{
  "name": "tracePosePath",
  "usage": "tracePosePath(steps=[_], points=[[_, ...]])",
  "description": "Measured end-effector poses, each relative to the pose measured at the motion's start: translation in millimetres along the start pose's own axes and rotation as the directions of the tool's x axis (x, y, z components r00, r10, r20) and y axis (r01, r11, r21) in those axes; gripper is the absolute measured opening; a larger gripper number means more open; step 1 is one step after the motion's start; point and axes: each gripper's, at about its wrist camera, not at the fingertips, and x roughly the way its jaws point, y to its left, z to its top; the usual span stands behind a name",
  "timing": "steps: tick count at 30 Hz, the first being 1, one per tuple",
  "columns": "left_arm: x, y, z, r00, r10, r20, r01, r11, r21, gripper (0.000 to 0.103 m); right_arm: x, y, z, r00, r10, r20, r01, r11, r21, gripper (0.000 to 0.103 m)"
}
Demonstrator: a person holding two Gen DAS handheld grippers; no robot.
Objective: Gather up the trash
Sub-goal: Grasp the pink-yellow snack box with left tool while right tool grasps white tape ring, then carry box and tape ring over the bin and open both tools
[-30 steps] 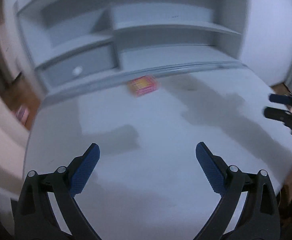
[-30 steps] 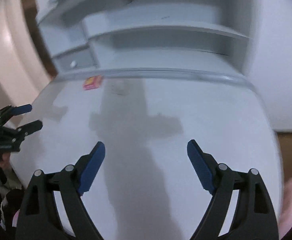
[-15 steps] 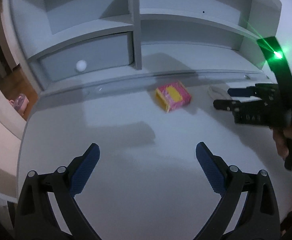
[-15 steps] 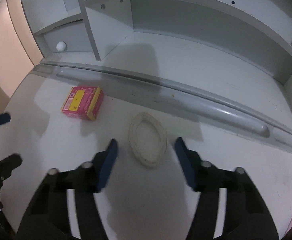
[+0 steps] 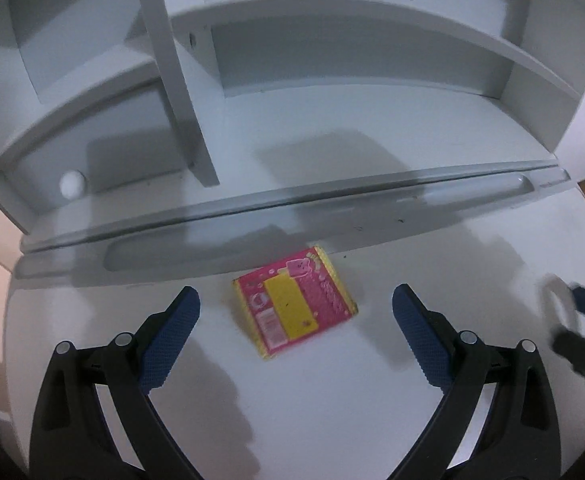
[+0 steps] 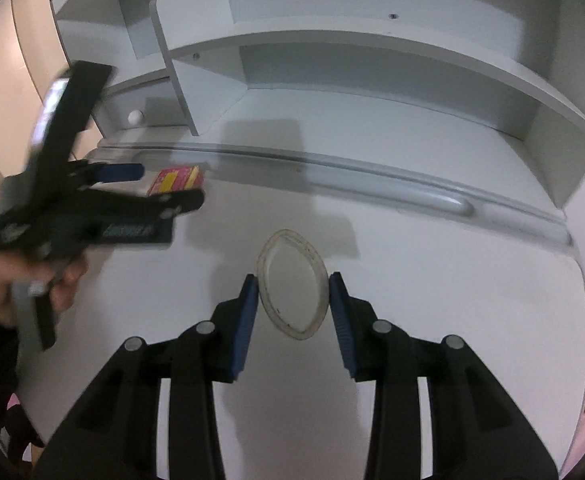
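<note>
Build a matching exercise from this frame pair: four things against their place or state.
Things:
1. pink and yellow packet
2. white ring
3. left hand-held gripper
4. round white knob

Place or state:
A. on the drawer front under the shelves
B. jaws wide apart, one on each side of the packet
C. squeezed into an oval between the right hand-held gripper pads
D. flat on the desk near the groove

Pairs: 1-D, 2-C, 3-B, 4-A

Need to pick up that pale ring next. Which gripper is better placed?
Right. The right gripper already has the pale ring between its pads, while the left gripper stands open over the pink box.
</note>
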Motion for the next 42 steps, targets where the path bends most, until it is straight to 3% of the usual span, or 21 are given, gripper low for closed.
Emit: tracePosePath(steps=[4, 5, 7, 10, 12, 14, 18, 20, 22, 23, 25, 26, 29, 30, 32, 36, 39, 42], points=[[4.4, -2.5, 1.6, 1.000, 0.021, 0.011, -0.021, 1.000, 0.005, 0.090, -30.5, -18.3, -25.0, 0.999, -0.028, 0.021, 0.027, 0.998, 0.049, 0.036], [4.9, -3.3, 1.4, 1.000, 0.020, 0.009, -0.020, 1.000, 0.008, 0.073, -39.3, -24.1, -32.7, 0.999, -0.038, 0.026, 0.036, 0.997, 0.065, 0.036], [5.4, -4.8, 1.5, 1.000, -0.005, 0.003, 0.005, 1.000, -0.005, 0.060, -63.2, -39.3, -50.5, 0.997, -0.062, 0.037, 0.058, 0.993, 0.103, 0.036], [-4.8, -12.7, -2.3, 0.998, -0.059, 0.014, 0.060, 0.998, -0.012, 0.060, -99.1, -64.8, -85.3, 0.992, -0.119, 0.050, 0.108, 0.979, 0.173, 0.036], [-18.6, -28.9, -8.4, 0.997, -0.066, 0.036, 0.066, 0.998, 0.011, 0.060, -127.9, -84.8, -115.9, 0.984, -0.170, 0.056, 0.153, 0.961, 0.232, 0.036], [-37.1, -50.6, -16.2, 0.992, -0.116, 0.058, 0.114, 0.993, 0.042, 0.060, -156.1, -105.1, -149.9, 0.973, -0.224, 0.062, 0.197, 0.935, 0.294, 0.036], [-86.1, -132.2, -42.8, 0.959, -0.270, 0.089, 0.250, 0.950, 0.188, 0.060, -212.3, -150.3, -238.3, 0.934, -0.355, 0.037, 0.301, 0.839, 0.453, 0.036], [-111.1, -180.3, -58.0, 0.922, -0.381, 0.073, 0.348, 0.895, 0.279, 0.060, -236.4, -170.2, -282.5, 0.912, -0.409, 0.004, 0.345, 0.776, 0.528, 0.036], [-139.4, -239.5, -77.7, 0.872, -0.486, 0.056, 0.431, 0.818, 0.382, 0.060, -260.5, -188.1, -330.0, 0.890, -0.455, -0.027, 0.379, 0.707, 0.597, 0.036], [-148.9, -261.4, -86.2, 0.856, -0.515, 0.043, 0.453, 0.788, 0.418, 0.060, -271.8, -196.2, -354.3, 0.879, -0.475, -0.047, 0.395, 0.668, 0.630, 0.036], [-174.9, -319.3, -112.9, 0.800, -0.600, -0.006, 0.522, 0.690, 0.502, 0.060, -291.1, -208.0, -401.0, 0.858, -0.508, -0.084, 0.420, 0.596, 0.685, 0.036], [-188.5, -351.3, -130.0, 0.764, -0.645, -0.039, 0.555, 0.625, 0.549, 0.060, -301.7, -214.2, -430.2, 0.846, -0.522, -0.107, 0.430, 0.549, 0.717, 0.037], [-208.3, -417.0, -170.9, 0.706, -0.697, -0.125, 0.603, 0.499, 0.623, 0.060, -316.5, -222.4, -486.0, 0.823, -0.547, -0.155, 0.448, 0.457, 0.768, 0.037], [-214.3, -445.1, -192.2, 0.681, -0.713, -0.168, 0.623, 0.443, 0.645, 0.060, -319.6, -224.6, -506.1, 0.818, -0.549, -0.172, 0.449, 0.423, 0.787, 0.037], [-219.1, -481.6, -225.5, 0.656, -0.719, -0.229, 0.640, 0.369, 0.674, 0.060, -324.1, -228.4, -539.9, 0.816, -0.545, -0.191, 0.439, 0.372, 0.818, 0.037], [-202.7, -540.3, -285.2, 0.644, -0.688, -0.334, 0.656, 0.272, 0.704, 0.060, -321.8, -230.5, -596.3, 0.823, -0.526, -0.215, 0.414, 0.294, 0.861, 0.037], [-178.4, -571.4, -337.5, 0.656, -0.639, -0.400, 0.654, 0.219, 0.724, 0.060, -304.0, -235.1, -624.4, 0.839, -0.494, -0.227, 0.389, 0.253, 0.886, 0.037], [-140.5, -599.7, -379.1, 0.648, -0.585, -0.488, 0.691, 0.182, 0.700, 0.060, -279.6, -238.7, -657.3, 0.858, -0.449, -0.249, 0.376, 0.219, 0.900, 0.037]])
